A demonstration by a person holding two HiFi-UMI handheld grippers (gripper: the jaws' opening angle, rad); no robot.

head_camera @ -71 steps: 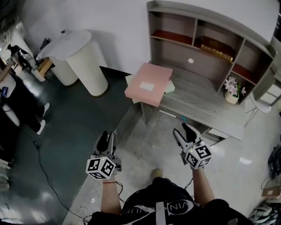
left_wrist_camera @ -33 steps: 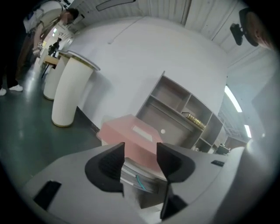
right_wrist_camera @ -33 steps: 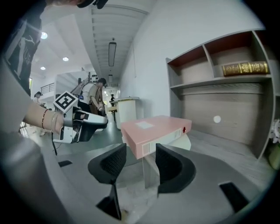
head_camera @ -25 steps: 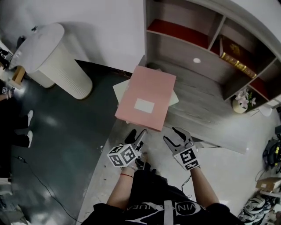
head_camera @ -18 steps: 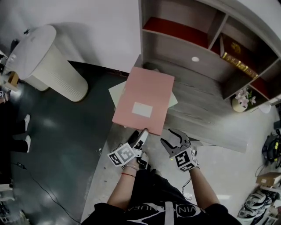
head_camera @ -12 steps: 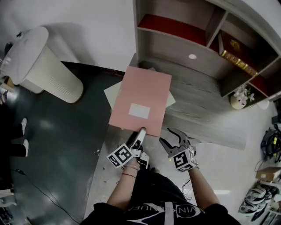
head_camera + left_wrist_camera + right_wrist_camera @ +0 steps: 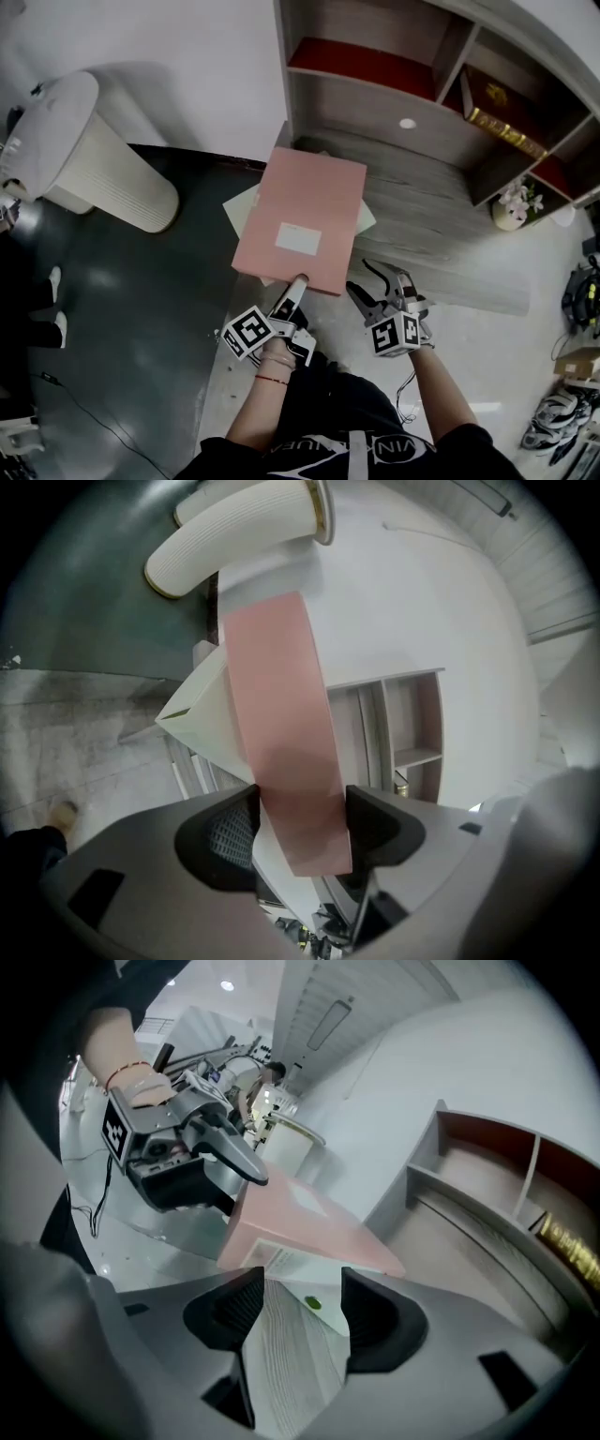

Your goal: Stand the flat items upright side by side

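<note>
Left gripper [image 7: 298, 284] jaws, just closing, clamp the pink folder [image 7: 302, 211] at its near edge. Right gripper [image 7: 367, 281], its jaws apart and just opening, holds nothing beside it.

Black tee [image 7: 328, 403] with white lettering, thin red wristband [image 7: 272, 379] just behind the left gripper [image 7: 298, 281]; it and the right gripper [image 7: 380, 279] both carry black-and-white marker cubes.

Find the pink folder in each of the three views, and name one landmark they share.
Head view: pink folder, centre, overhanging the desk's left corner.
Left gripper view: tall strip, upper centre down to lower centre.
Right gripper view: left of centre, lying flat.
Shared landmark: the grey shelf unit.
</note>
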